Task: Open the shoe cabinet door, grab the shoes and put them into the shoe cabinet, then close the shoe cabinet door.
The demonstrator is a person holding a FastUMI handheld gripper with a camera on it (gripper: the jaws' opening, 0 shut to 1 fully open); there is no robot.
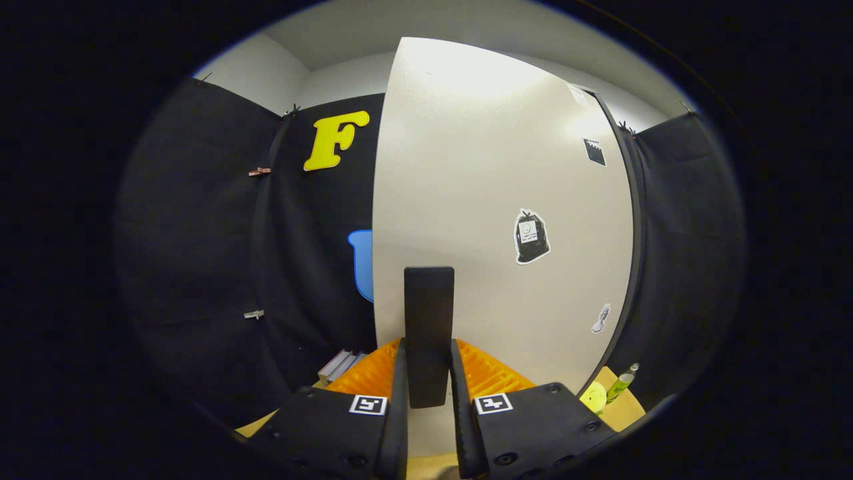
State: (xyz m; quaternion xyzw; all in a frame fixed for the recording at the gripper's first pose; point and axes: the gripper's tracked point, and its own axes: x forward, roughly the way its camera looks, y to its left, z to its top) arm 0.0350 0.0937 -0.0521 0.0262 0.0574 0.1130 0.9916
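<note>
The shoe cabinet's pale door (493, 200) stands right in front of me and takes up most of what I see, with a few small stickers on its face. A flat black handle (429, 313) sticks out from the door near its left edge. My gripper (430, 380) is shut on this handle, one finger pressing on each side of its lower part. Whether the door is ajar or flush with the cabinet I cannot tell from here.
The booth's black cloth wall hangs to the left and right of the door. A stack of books (341, 365) lies low on the left. A green bottle (621, 384) and a yellow round object (593, 398) sit on a cardboard box at the lower right.
</note>
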